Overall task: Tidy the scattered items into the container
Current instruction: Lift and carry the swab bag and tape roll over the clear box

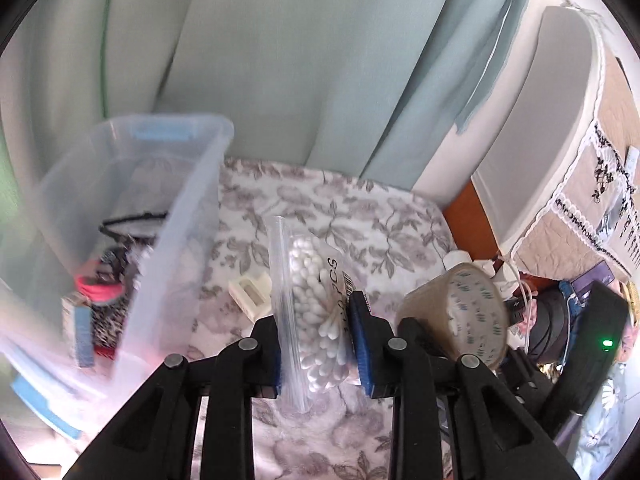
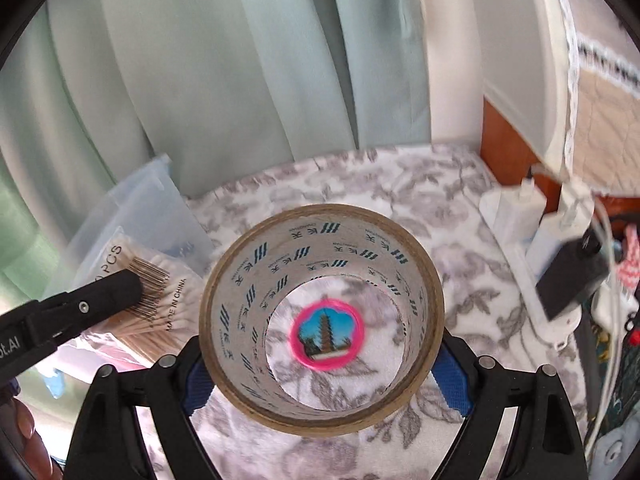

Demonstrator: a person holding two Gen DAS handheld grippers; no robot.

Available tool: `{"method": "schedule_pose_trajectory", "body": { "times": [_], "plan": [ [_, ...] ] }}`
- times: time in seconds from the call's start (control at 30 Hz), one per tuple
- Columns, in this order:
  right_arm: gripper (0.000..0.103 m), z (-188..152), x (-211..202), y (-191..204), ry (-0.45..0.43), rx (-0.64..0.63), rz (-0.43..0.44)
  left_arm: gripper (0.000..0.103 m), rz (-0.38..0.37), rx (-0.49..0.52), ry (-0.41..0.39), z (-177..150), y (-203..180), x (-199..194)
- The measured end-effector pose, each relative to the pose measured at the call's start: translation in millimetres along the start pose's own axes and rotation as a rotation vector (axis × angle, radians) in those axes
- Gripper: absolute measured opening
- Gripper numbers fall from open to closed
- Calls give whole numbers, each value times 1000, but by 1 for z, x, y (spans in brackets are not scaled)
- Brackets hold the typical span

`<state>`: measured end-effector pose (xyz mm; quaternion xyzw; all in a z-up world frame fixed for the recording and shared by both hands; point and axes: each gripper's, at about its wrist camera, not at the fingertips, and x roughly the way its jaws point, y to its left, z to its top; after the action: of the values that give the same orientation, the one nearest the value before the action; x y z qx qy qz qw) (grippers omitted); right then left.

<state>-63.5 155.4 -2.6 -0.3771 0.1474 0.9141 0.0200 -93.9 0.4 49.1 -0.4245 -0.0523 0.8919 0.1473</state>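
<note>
The left hand-held gripper (image 1: 316, 344) has its blue ribbed pads nearly together, pinched on a clear, crinkly zip-seal plastic bag of white-tipped cotton swabs (image 1: 310, 304); the bag stands on end, its long axis running up and away from the fingers with the zip edge uppermost, hanging above the bed's soft grey-and-white floral blanket (image 1: 340, 208). The right hand-held gripper (image 2: 320, 376) stands wide, its pads pressed against the outer sides of a brown roll of packing tape with a printed cardboard core (image 2: 322, 316); the roll's open axis points straight along the fingers, so the blanket shows through the hole, along with a round pink-rimmed badge bearing a tower picture (image 2: 328, 338) lying flat below. To the left sits the translucent, smooth-walled plastic storage bin with pale blue handles (image 1: 120, 184), already holding a few dark and pink items, blurred. A small cream plastic block (image 1: 252, 290) lies on the blanket just beside the bin. White chargers and cables (image 2: 516, 216) crowd the right edge, and pale green curtains (image 2: 200, 80) hang behind.
</note>
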Motion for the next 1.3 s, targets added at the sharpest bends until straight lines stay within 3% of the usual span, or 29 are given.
{"method": "schedule_pose_trajectory", "body": {
  "times": [0.1, 0.5, 1.3],
  "plan": [
    [91, 8, -31, 5, -90, 1, 38, 29, -7, -1, -52, 7, -6, -20],
    [91, 19, -99, 12, -221, 6, 47, 29, 6, 20, -185, 11, -6, -76],
    [91, 42, -169, 81, -360, -98, 123, 29, 26, -127, -362, 15, 64, -147]
  ]
}}
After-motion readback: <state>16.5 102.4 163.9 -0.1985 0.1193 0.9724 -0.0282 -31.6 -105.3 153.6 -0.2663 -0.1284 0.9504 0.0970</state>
